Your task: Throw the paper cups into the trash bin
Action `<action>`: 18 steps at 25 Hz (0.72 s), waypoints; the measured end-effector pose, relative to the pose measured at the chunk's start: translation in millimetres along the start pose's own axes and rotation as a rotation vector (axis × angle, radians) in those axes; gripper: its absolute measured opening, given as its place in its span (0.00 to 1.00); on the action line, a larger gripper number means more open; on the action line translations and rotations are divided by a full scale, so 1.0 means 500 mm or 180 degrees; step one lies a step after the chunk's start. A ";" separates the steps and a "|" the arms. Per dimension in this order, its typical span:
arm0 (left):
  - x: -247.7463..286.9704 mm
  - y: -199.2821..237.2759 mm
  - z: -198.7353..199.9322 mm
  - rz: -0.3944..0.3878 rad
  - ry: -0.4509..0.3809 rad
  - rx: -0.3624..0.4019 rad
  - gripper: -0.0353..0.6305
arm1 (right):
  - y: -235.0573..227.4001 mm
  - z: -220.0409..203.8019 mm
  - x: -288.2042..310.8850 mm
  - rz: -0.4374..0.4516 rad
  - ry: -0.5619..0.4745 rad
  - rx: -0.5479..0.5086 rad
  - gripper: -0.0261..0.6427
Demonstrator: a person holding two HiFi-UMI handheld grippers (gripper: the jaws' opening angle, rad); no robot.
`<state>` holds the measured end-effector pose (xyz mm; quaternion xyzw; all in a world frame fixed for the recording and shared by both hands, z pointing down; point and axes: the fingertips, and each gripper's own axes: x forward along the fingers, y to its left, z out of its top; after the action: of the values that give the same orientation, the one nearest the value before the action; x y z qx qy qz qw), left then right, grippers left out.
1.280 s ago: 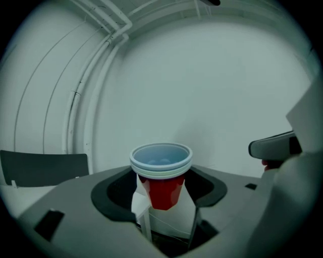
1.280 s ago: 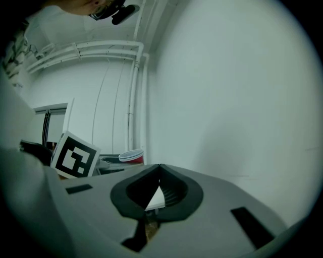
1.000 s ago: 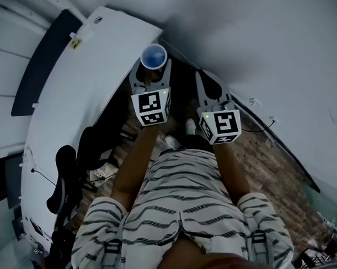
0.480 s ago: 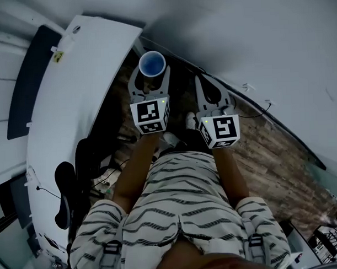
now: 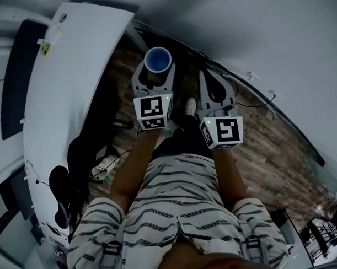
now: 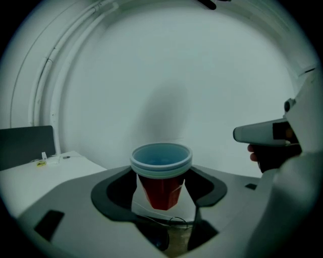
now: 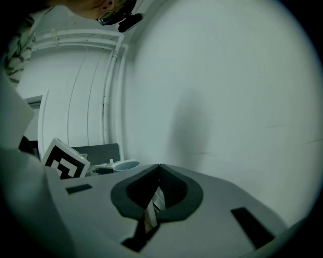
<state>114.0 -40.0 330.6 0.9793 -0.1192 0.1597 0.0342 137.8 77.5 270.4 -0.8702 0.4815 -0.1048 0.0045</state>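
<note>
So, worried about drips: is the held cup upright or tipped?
Upright: the cup sits mouth-up between the jaws of the left hand-held gripper, and the head view looks down into its round mouth.

A red paper cup (image 6: 161, 176) with a blue inside is held upright between the jaws of the left gripper (image 6: 162, 190). A plain white wall (image 6: 176, 75) is seen behind it. A white table (image 6: 45, 176) and a dark panel (image 6: 28, 143) are seen at the left. The right gripper (image 6: 245, 134) is seen at the right edge, held by a hand (image 6: 270, 153).
</note>
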 end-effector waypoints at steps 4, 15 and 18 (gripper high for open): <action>0.057 -0.003 -0.076 -0.0025 0.0203 -0.0028 0.53 | -0.029 -0.058 0.040 0.0000 0.0137 0.0054 0.05; 0.172 0.003 -0.283 -0.0056 0.0680 -0.0059 0.53 | -0.097 -0.228 0.117 -0.0032 0.0469 0.0119 0.05; 0.198 -0.004 -0.322 -0.0059 0.0737 -0.0065 0.53 | -0.101 -0.267 0.136 0.0003 0.0522 0.0137 0.05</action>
<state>156.8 -43.4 515.0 0.9550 -0.1070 0.2703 0.0592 190.0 60.1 418.3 -0.8581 0.4783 -0.1860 -0.0161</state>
